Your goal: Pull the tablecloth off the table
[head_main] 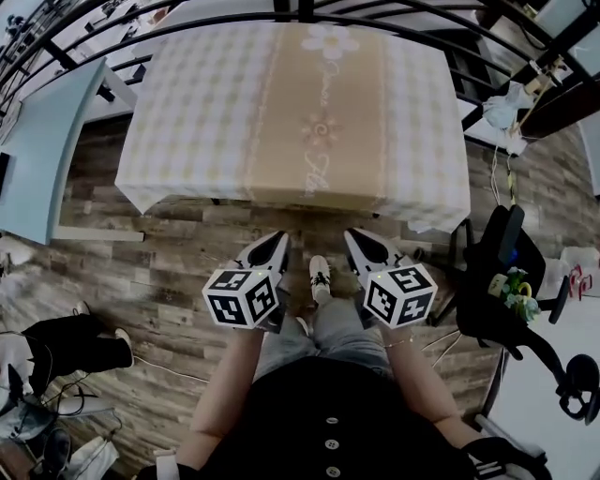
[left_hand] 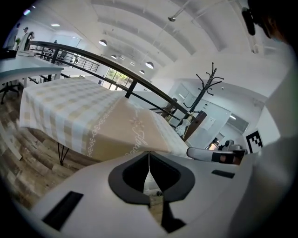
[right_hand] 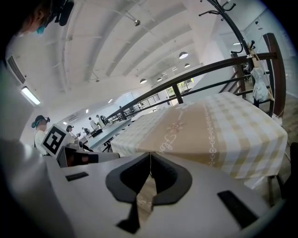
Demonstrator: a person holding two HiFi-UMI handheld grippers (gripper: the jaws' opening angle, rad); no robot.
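A checked cream tablecloth (head_main: 300,112) with a tan middle band and flower print covers the table in front of me; its near hem hangs over the front edge. My left gripper (head_main: 278,240) is held just short of that hem, jaws shut with nothing between them. Beside it, my right gripper (head_main: 354,236) also stands shut and empty, short of the cloth. The same tablecloth (left_hand: 88,121) fills the middle of the left gripper view beyond the left gripper (left_hand: 149,153). Past the closed tips of the right gripper (right_hand: 150,155), the right gripper view shows the tablecloth (right_hand: 205,125).
A black railing (head_main: 281,14) runs behind the table. A pale blue table (head_main: 42,150) stands at the left. A black office chair (head_main: 511,281) with a small plant is at the right. My feet and the wood-look floor (head_main: 159,281) lie below the grippers.
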